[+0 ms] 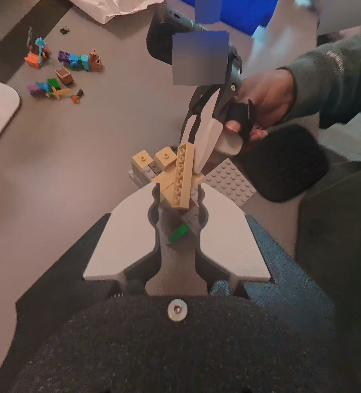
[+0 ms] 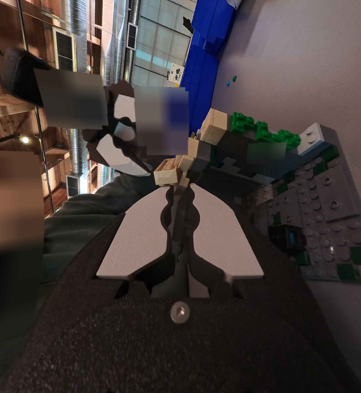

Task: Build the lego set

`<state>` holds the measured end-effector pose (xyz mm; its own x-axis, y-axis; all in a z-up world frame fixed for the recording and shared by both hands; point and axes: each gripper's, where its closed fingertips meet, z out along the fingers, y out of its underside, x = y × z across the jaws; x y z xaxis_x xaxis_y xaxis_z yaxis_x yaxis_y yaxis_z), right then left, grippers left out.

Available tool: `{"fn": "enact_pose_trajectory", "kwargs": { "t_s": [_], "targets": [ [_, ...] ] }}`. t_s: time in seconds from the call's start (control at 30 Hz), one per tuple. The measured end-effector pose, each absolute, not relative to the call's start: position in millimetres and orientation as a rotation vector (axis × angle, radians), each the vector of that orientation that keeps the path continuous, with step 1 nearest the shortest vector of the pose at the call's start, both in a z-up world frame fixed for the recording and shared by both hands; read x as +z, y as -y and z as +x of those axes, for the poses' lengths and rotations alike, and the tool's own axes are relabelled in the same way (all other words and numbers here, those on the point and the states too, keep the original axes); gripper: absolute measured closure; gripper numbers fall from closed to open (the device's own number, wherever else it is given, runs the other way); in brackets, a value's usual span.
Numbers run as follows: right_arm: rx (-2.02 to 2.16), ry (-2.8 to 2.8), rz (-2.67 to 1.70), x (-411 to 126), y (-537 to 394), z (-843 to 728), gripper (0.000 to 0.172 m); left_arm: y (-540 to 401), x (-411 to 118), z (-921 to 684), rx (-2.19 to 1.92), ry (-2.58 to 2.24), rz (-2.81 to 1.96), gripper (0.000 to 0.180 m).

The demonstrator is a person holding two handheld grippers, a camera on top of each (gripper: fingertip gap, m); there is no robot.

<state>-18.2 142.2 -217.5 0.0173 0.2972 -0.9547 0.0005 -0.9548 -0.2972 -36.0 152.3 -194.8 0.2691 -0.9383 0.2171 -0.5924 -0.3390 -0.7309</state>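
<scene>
The left hand-held gripper [image 1: 178, 187] stands wide. A long tan brick [image 1: 182, 176] sits between its fingers, but neither finger presses on it. The brick lies tilted on top of a brick model [image 2: 239, 161] built on a grey studded plate [image 1: 230, 180].

The right hand-held gripper [image 2: 180, 187] is narrow and pinches a thin tan edge of the model, just beside the long brick.

The long brick looks loose. If the model tips or gets bumped, the brick could slide off and drop on the counter [image 1: 79, 159]. A hard squeeze on the thin edge could snap small bricks off.

Farther away, small coloured toy bricks [image 1: 64, 66] lie well apart on the left. The counter between is bare, so there is room that way. On the right, a sleeve [image 1: 334, 74] crowds in.
</scene>
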Motion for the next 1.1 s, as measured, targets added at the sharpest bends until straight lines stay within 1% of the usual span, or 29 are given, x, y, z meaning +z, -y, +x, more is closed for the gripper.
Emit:
{"fn": "enact_pose_trajectory", "kwargs": {
  "t_s": [0.3,0.4,0.47,0.53,0.6,0.8,0.93,1.1],
  "targets": [
    [2.044,0.311,-2.066,-217.4,-142.8,-18.2,0.16,-151.6,-208.7,-16.0,-0.54,-1.699,-1.989,0.154],
    [2.045,0.32,-2.063,-217.0,-142.5,-17.9,0.16,-151.8,-211.2,-15.3,-0.517,-1.73,-1.998,0.166],
    [2.044,0.326,-2.062,-217.1,-142.2,-17.7,0.16,-153.2,-208.2,-14.8,-0.546,-1.712,-2.005,0.169],
    [2.041,0.331,-2.061,-217.5,-142.2,-17.5,0.16,-153.1,-205.4,-15.6,-0.624,-1.677,-2.048,0.169],
    [2.037,0.337,-2.063,-218.2,-141.9,-17.6,0.16,-152.0,-200.1,-15.0,-0.788,-1.594,-2.116,0.169],
    [2.029,0.347,-2.063,-218.7,-141.2,-17.2,0.16,-164.3,-180.7,-20.2,-1.39,-1.063,-2.321,0.169],
    [2.042,0.341,-2.056,-219.7,-140.9,-16.8,0.16,-167.9,-187.0,-28.3,-1.508,-0.821,-2.353,0.169],
    [2.054,0.346,-2.054,-221.2,-141.0,-17.3,0.16,-163.0,-197.9,-30.7,-1.56,-0.687,-2.376,0.169]
  ]
}}
